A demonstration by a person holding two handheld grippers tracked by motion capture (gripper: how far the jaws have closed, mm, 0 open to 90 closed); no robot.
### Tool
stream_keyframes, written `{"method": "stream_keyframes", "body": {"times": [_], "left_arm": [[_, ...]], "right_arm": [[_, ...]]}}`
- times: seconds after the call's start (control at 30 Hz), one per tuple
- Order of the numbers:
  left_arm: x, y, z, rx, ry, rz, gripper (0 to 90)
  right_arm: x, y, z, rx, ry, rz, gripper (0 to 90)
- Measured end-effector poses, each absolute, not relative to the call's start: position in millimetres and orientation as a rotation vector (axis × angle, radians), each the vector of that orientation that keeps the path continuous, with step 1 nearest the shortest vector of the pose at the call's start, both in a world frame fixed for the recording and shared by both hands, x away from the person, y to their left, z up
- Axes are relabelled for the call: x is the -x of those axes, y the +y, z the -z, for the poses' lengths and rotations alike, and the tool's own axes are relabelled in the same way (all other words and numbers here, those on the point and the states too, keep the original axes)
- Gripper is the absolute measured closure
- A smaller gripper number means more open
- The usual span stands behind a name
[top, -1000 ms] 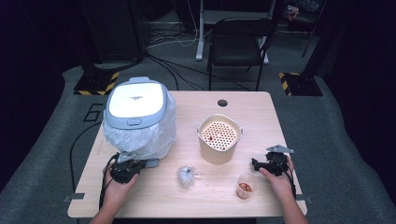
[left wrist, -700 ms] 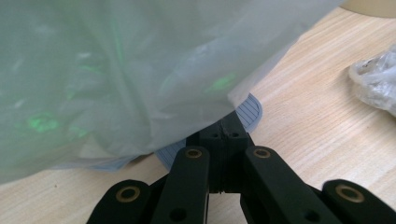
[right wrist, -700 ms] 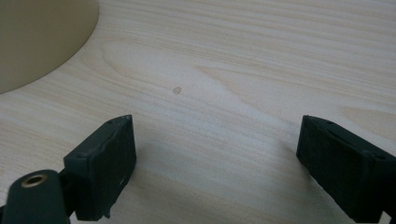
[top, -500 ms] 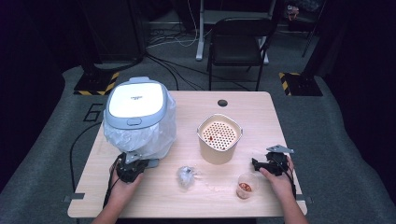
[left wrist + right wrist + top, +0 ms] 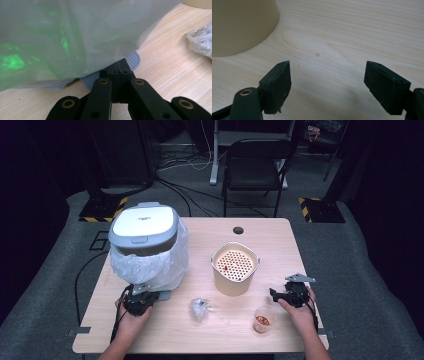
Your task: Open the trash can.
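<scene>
Pale wooden tabletop (image 5: 165,330) carries a white-lidded grey cooker wrapped in a clear plastic bag (image 5: 150,255) at its left, likely bagged to keep it clean. Left gripper (image 5: 120,71) sits with jaws closed at the bag's lower edge, seemingly pinching it. Right gripper (image 5: 327,82) has just been closing and stands open over bare wood, near the cream perforated pot (image 5: 234,268) and the small clear cup of red bits (image 5: 263,318).

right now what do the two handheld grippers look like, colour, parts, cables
Both are black. The left gripper has flat linkage bars with brass-coloured pivot rings and a dark cable trailing back. The right gripper has two blocky black pads, and in the high view it carries a grey three-cornered plate on top. No sleeves show.
</scene>
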State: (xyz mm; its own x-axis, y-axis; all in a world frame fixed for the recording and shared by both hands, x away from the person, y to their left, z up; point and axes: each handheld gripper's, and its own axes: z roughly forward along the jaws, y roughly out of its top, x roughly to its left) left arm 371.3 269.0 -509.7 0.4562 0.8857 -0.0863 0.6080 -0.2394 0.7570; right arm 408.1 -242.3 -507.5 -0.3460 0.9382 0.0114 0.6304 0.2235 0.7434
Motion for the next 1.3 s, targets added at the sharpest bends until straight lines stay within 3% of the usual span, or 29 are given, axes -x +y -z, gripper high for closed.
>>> {"method": "stream_keyframes", "body": {"times": [0.2,0.4,0.93,1.3], "left_arm": [[-375,269,514,-1.986,1.210,-0.458,90.0],[-376,271,514,-1.976,1.203,-0.426,90.0],[-376,269,513,-1.977,1.233,-0.444,90.0],[-375,267,513,-1.964,1.221,-0.450,90.0]], "right_arm": [[-396,-240,483,-1.400,2.082,-0.985,35.5],[-387,-237,464,-1.398,2.098,-1.003,37.7],[-351,-163,407,-1.168,2.194,-1.129,30.9],[-342,-100,413,-1.060,2.317,-1.153,23.3]]}}
